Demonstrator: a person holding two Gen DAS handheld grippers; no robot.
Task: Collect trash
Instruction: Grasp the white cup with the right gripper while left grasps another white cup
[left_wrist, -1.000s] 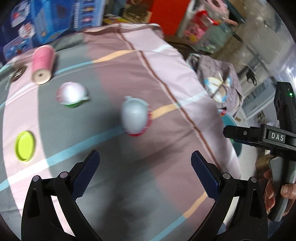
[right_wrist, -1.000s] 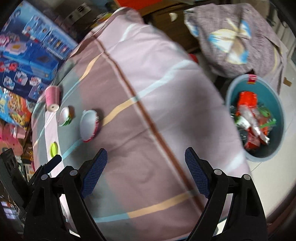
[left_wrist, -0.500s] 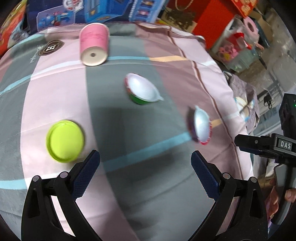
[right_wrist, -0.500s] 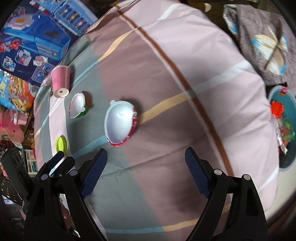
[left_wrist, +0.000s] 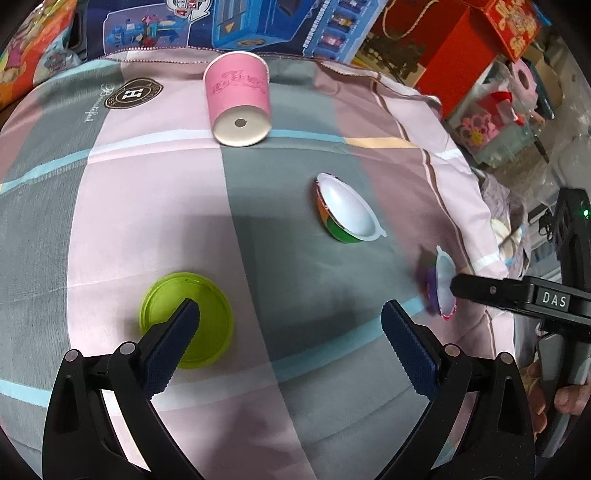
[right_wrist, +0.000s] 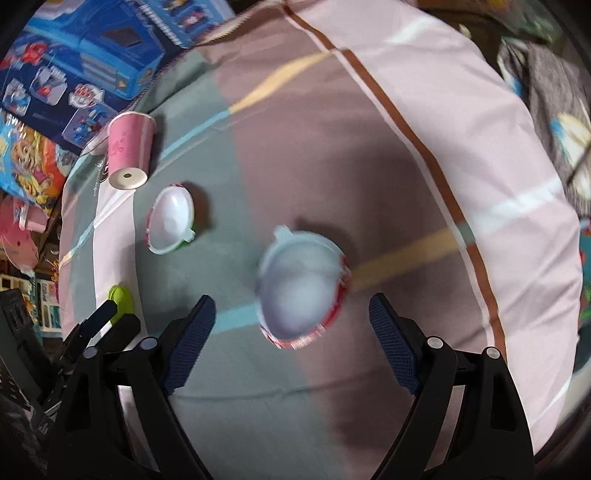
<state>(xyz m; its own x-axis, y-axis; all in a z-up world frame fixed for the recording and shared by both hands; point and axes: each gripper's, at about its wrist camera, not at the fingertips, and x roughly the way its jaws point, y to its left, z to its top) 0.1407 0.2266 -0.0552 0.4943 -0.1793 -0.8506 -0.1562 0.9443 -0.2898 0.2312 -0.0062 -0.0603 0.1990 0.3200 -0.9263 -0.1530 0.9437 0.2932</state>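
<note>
Red-rimmed cup (right_wrist: 303, 286) lies at frame centre between wide-open right gripper (right_wrist: 291, 332) jaws, untouched; left gripper (left_wrist: 290, 341) wide open, empty.

Soft indoor light; broad shadows fall on the cloth (left_wrist: 295, 184) ahead of the jaws. Right view motion-blurred, edges fisheye-bent and vignetted.
</note>
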